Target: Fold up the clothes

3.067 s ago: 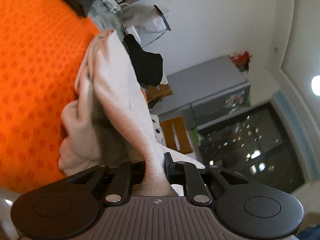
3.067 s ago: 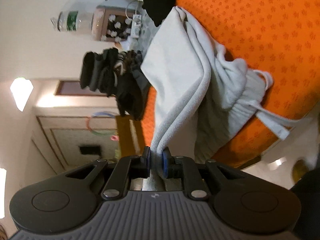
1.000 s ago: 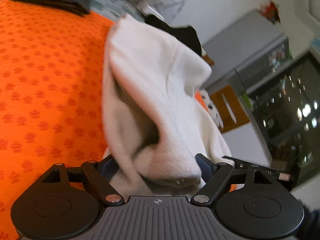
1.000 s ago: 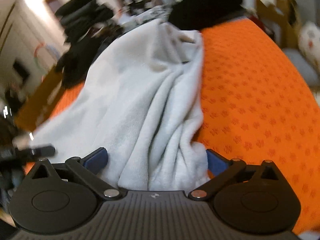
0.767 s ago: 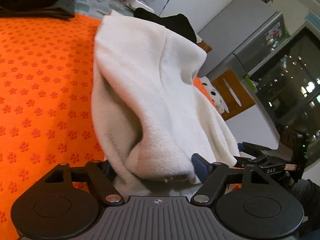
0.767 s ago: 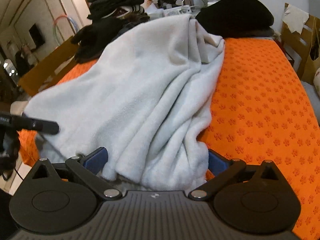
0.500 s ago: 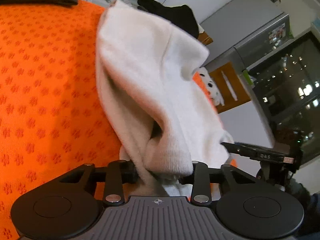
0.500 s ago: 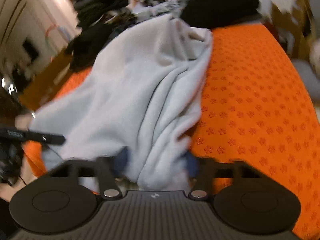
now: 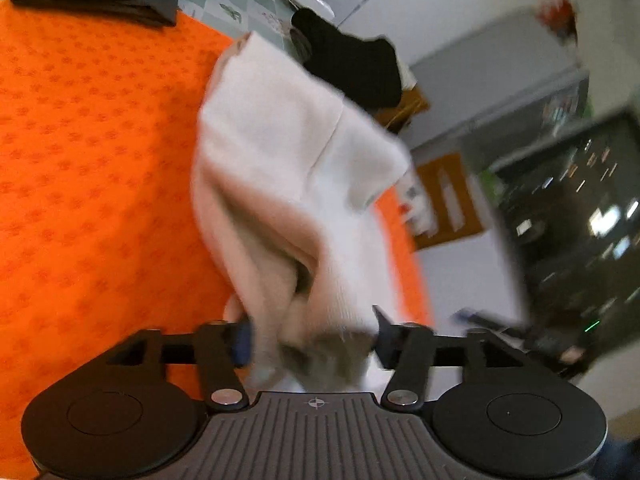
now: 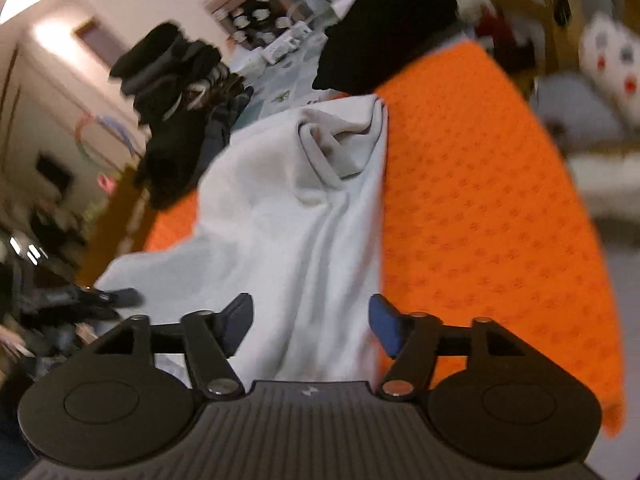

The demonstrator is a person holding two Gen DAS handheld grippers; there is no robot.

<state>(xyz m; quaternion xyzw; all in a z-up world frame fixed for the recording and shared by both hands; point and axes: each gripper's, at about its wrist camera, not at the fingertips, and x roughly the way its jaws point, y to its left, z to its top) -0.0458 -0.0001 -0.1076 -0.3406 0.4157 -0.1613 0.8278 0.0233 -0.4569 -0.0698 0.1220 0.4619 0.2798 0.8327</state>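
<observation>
1 orange flower-print mat (image 9: 100, 160) underneath everything, filling most of both views. On it, 1 pale fleece garment (image 10: 304, 232), rumpled lengthwise from the near edge toward the far end, with a loose roll of cloth bunched at its far end and no flat, squared fold to be seen anywhere. Beyond that, at the mat's far end, a folded black pile (image 10: 384, 28), apart from the pale piece. Nearer, the left gripper (image 9: 310, 332), jaws roughly half closed, with a thick wad of the garment's near end packed between them and touching both pads: by the look of it, clamped. Then the right gripper (image 10: 312, 316), jaws about half apart, cloth running between them, but bare blue pad faces showing on either side, so apparently not biting. Heavy motion blur in both views, so no finer reading of edges or seams. Judging by the deep soft creases and the sag: plush, light, limp, with no stiffness to hold a shape, and with enough nap to cling to the mat rather than slide. Likely to droop and double over wherever unsupported, so best taken at 2 points well apart along 1 hem or at 2 corners, pinching only a thin layer rather than a wad, and kept taut between both grippers to let a fold line fall straight.
</observation>
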